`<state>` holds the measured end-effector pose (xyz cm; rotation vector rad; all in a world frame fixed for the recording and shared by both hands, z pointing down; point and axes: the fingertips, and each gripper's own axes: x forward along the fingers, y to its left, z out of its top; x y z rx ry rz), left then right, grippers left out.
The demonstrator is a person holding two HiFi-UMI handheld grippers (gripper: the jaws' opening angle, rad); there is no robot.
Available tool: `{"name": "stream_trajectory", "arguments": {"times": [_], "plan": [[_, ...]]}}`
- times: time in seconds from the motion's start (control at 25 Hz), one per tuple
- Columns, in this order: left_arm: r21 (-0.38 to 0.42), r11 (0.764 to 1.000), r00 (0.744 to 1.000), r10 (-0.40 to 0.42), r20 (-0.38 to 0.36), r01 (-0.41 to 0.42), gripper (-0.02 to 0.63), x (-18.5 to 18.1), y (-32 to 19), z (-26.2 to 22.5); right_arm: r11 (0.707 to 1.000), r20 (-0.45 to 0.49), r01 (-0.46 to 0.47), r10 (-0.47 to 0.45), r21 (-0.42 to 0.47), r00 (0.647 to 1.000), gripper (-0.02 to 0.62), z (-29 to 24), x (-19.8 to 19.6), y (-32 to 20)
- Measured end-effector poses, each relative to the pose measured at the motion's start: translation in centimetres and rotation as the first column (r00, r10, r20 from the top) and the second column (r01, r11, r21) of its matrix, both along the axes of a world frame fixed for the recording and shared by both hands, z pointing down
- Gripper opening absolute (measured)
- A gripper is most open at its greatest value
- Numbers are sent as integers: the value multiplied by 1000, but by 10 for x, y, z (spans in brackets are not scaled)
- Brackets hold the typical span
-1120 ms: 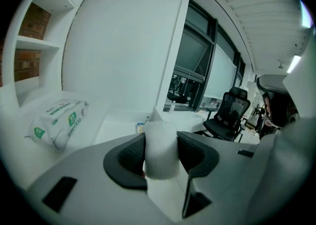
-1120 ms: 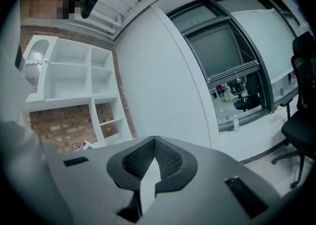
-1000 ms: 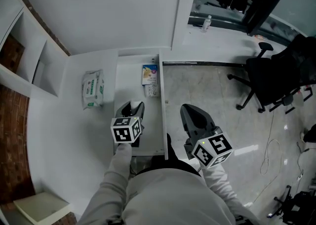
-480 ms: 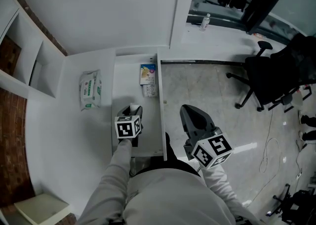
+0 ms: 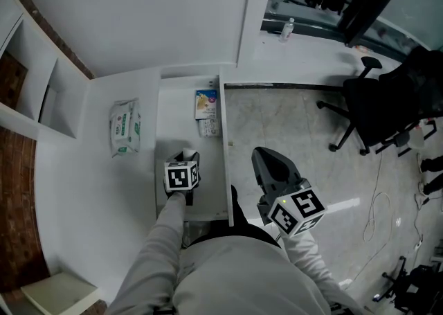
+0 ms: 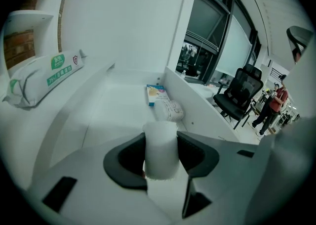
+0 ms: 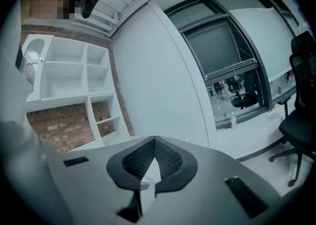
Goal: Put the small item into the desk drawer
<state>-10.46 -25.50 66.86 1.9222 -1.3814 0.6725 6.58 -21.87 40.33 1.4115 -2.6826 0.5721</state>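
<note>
My left hand-held gripper (image 6: 160, 131), clamped on the small white item (image 6: 160, 156), had sunk into the open drawer's (image 6: 112, 106) near end, leaving only the release, while my right hand-held gripper (image 7: 154, 143) hung closed and empty.

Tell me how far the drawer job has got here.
Done: the drawer is open and the left gripper is shut on the small white item. In hand: it holds the item over the drawer floor, not yet released. Left: set it down and let go. The right gripper is shut, empty.
</note>
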Motion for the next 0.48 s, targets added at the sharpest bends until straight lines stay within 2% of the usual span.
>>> {"name": "stream_trajectory", "arguments": {"times": [0.24, 0.48], "plan": [[-73, 997, 999, -12, 33, 14, 190, -1, 7, 21, 1000, -4, -12, 12, -11, 1000, 27, 4, 3, -1], [-111, 993, 998, -20, 54, 26, 190, -3, 7, 31, 1000, -5, -19, 19, -19, 1000, 28, 7, 7, -4]]}}
